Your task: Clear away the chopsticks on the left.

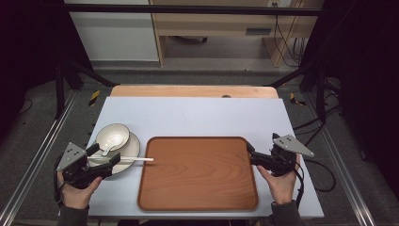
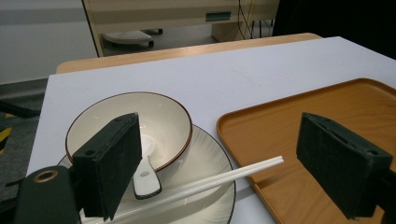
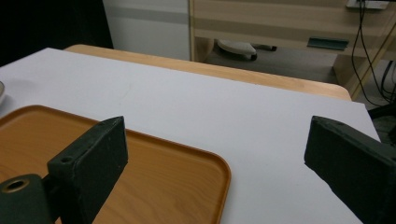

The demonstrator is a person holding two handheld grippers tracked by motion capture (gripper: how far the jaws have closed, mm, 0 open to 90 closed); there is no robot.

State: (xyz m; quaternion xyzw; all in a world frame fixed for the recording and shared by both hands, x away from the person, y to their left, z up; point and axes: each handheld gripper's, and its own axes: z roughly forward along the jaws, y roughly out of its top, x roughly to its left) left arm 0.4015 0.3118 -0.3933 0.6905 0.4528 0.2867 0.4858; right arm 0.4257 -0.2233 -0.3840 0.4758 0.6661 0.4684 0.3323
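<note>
A brown wooden tray (image 1: 197, 173) lies in the middle of the white table. To its left a white plate (image 1: 131, 149) carries a cream bowl (image 1: 113, 135) with a dark rim, a white spoon (image 2: 145, 177) and white chopsticks (image 1: 136, 159) whose tips reach over the tray's left edge. My left gripper (image 1: 104, 155) is open at the plate's near left side, its jaws wide apart around the plate and chopsticks (image 2: 219, 181). My right gripper (image 1: 254, 155) is open at the tray's right edge (image 3: 205, 161), holding nothing.
The white table top (image 1: 197, 115) stretches bare behind the tray, with a wooden strip (image 1: 193, 91) along its far edge. Black frame posts stand at both sides. A cabinet and cables sit on the floor beyond.
</note>
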